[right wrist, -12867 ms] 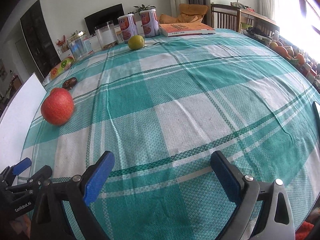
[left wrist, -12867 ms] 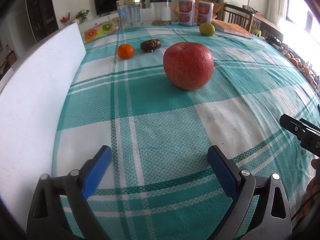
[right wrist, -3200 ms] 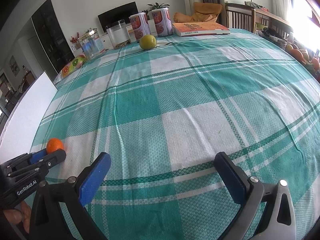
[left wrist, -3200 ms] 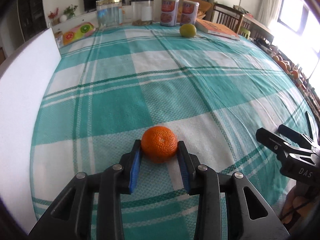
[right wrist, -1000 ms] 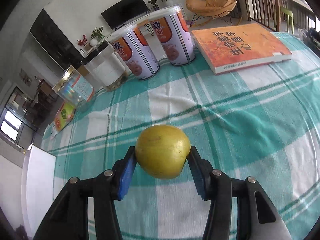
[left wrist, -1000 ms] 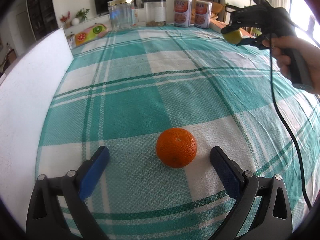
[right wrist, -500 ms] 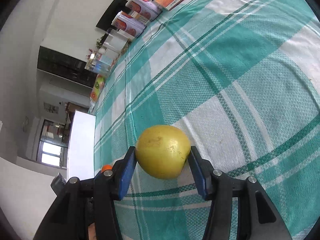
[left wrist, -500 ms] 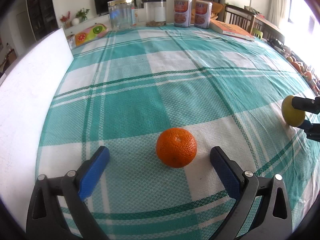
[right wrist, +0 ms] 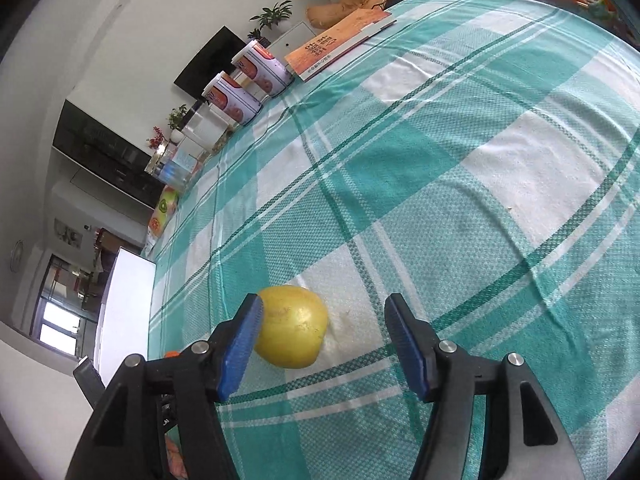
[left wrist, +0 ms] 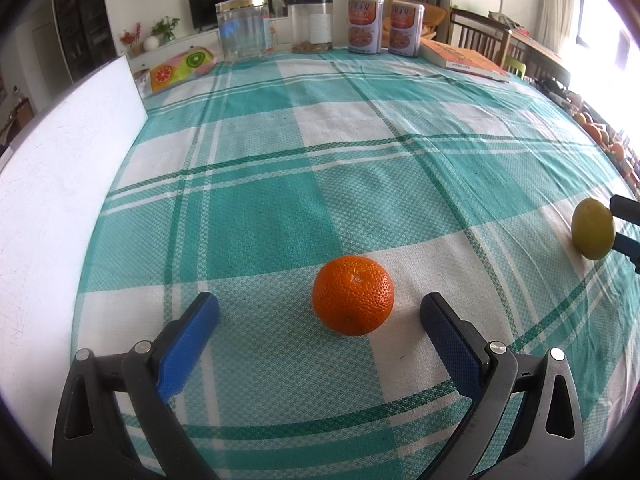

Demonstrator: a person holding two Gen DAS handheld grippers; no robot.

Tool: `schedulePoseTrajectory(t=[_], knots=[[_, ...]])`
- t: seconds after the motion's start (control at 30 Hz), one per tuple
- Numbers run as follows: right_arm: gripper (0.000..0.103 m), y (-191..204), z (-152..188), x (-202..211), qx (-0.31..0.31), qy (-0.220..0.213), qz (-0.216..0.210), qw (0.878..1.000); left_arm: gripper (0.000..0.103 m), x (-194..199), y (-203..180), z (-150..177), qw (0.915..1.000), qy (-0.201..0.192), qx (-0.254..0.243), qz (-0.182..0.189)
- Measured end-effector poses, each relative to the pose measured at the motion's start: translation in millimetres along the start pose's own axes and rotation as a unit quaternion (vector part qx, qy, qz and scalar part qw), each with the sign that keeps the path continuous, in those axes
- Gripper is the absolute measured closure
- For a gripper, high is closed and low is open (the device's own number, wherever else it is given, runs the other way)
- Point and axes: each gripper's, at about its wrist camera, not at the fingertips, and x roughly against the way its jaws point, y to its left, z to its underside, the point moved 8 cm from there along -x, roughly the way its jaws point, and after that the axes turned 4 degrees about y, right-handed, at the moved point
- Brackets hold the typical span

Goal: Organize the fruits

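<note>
Your left tongs [left wrist: 319, 318] stand wide apart over the desk [left wrist: 360, 184], with its teal and white checked cloth, and grip nothing. The orange [left wrist: 353, 295] sits on the cloth between the two blue pads [left wrist: 188, 346], a little toward the right one, clear of both.

Your right tongs [right wrist: 324, 344] have just been opening. The yellow-green fruit [right wrist: 292, 326] lies on the cloth between the pads. The left pad [right wrist: 240, 346] is at its side, touching or nearly so; I cannot tell which. The right pad stands well off it with bare cloth in between, so the fruit is no longer clamped.

From the left wrist view, that same yellow-green fruit [left wrist: 593, 233] shows at about 3 o'clock from the orange, near the right edge, with the dark tips of your right tongs [left wrist: 626, 226] just beside it. The two fruits lie well apart on the near part of the desk.

At 9 o'clock a white board [left wrist: 60, 184] stands along the left edge of the desk. At the far edge, around 12 o'clock, you have a clear jar with a gold lid [left wrist: 242, 26], a second clear container [left wrist: 312, 24], and two printed canisters [left wrist: 365, 24] side by side. An orange book [left wrist: 466, 58] lies at about 1 o'clock, and a fruit-printed pouch [left wrist: 180, 66] lies at about 11 o'clock.
</note>
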Motion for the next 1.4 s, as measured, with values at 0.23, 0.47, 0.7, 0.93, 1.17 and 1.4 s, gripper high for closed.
schedulePoseTrajectory(t=[0.23, 0.47, 0.7, 0.93, 1.17, 1.4], knots=[[0.04, -28, 0, 14, -0.03, -0.012, 0.039, 0.999, 0.001, 0, 0, 0, 1.0, 0.0, 0.0, 0.0], [0.04, -25, 8, 36, -0.002, -0.05, 0.065, 0.997, 0.001, 0, 0, 0, 1.0, 0.0, 0.0, 0.0], [0.024, 32, 57, 22, 0.14, -0.028, 0.171, 0.975, 0.001, 0, 0, 0, 1.0, 0.0, 0.0, 0.0], [0.012, 27, 63, -9, 0.125, -0.037, 0.278, 0.952, 0.001, 0, 0, 0, 1.0, 0.0, 0.0, 0.0], [0.004, 21, 55, -18, 0.11, -0.059, 0.277, 0.953, 0.001, 0, 0, 0, 1.0, 0.0, 0.0, 0.0], [0.0, 23, 56, -22, 0.117, -0.055, 0.279, 0.952, 0.001, 2, -5, 3, 0.9988, 0.016, -0.028, 0.036]])
